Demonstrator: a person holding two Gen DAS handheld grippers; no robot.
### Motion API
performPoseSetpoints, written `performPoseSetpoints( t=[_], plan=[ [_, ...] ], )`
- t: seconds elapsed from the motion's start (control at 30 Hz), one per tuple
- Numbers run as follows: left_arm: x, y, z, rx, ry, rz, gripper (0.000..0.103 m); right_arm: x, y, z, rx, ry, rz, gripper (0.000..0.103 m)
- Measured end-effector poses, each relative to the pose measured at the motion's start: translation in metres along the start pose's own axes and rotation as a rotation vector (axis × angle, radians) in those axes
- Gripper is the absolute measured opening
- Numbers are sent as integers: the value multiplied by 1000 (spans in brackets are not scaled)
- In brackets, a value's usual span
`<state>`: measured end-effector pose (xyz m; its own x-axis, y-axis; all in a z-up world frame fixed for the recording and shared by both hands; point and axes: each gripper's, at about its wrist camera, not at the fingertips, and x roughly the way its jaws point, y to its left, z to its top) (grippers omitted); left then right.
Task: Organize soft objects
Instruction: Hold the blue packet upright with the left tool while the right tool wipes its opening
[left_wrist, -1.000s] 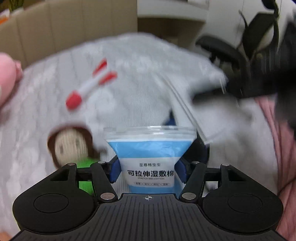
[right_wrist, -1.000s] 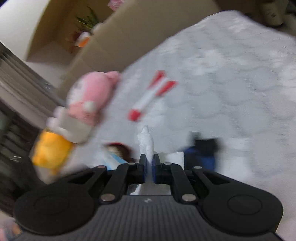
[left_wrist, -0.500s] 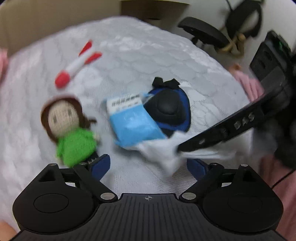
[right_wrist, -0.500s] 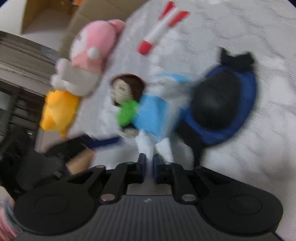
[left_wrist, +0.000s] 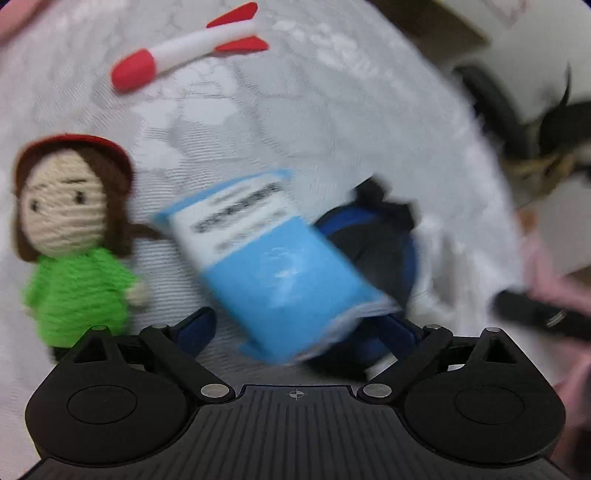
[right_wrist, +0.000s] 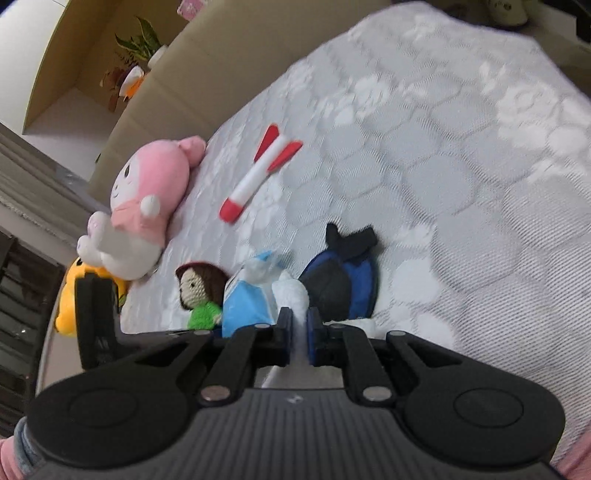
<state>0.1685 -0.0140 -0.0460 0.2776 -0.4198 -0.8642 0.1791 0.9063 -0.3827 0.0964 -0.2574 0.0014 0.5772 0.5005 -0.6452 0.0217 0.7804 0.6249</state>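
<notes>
Cotton-pad pack lying mid-bed, between crochet doll at left and blue pouch at right.
Left gripper spread around near end; right gripper pinching white pad. Risk: pad tearing, pack dragged onto doll.

- The left gripper had a black ribbed body, blue fingertip pads and silver pivot screws.
- The right gripper looked alike; a pink sleeve edged its frame.

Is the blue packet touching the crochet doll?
Cannot tell. In the left wrist view the blue packet reaches the crochet doll at its hair, but blur hides real contact.
</notes>
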Motion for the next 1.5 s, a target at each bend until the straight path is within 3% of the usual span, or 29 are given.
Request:
performPoseSetpoints(
  t=[0.03,0.13,0.27,0.3,0.33,0.4,0.53,0.67,0.73,0.8,0.93,0.97,1.07,1.13,1.27,1.33,1.5],
  plan=[
    [-4,1,2,-18,4,-46,98,-3,1,2,-7,-13,-9,11],
    [-9,5,6,-52,1,-79,99,-6,8,8,-59,-50,-38,11],
    [1,19,13,-142,-17,-36,99,19,21,27,-21,-43,49,10],
    [4,20,14,-122,-32,-12,95,28,24,32,-2,-36,77,10],
    [6,18,16,-81,-48,29,74,36,28,38,17,-30,105,10],
    [2,8,17,70,-72,131,65,52,38,44,16,-14,126,9],
    [-15,-17,-11,464,-159,407,65,69,54,43,-22,-2,120,9],
    [-15,-34,-50,836,-236,706,65,82,70,42,-37,15,183,9],
    [-1,-44,-74,1013,-239,780,68,89,78,43,-44,34,230,9],
    [10,-49,-90,1079,-195,748,69,101,86,44,-56,62,251,9],
    [16,-55,-109,1150,-212,750,75,117,96,39,-130,135,206,9],
    [9,-56,-107,1121,-211,705,77,117,97,35,-172,147,166,8],
    [-19,-55,-88,934,-165,463,93,105,85,24,-209,161,115,5],
    [-35,-52,-72,798,-155,319,94,93,76,19,-186,166,102,5],
    [-42,-42,-42,591,-99,130,94,72,66,8,-193,142,38,7],
    [-38,-38,-35,561,-63,70,99,67,62,5,-212,141,7,7],
    [-28,-25,-26,512,-41,18,100,63,44,0,-230,159,-110,7]
  ],
)
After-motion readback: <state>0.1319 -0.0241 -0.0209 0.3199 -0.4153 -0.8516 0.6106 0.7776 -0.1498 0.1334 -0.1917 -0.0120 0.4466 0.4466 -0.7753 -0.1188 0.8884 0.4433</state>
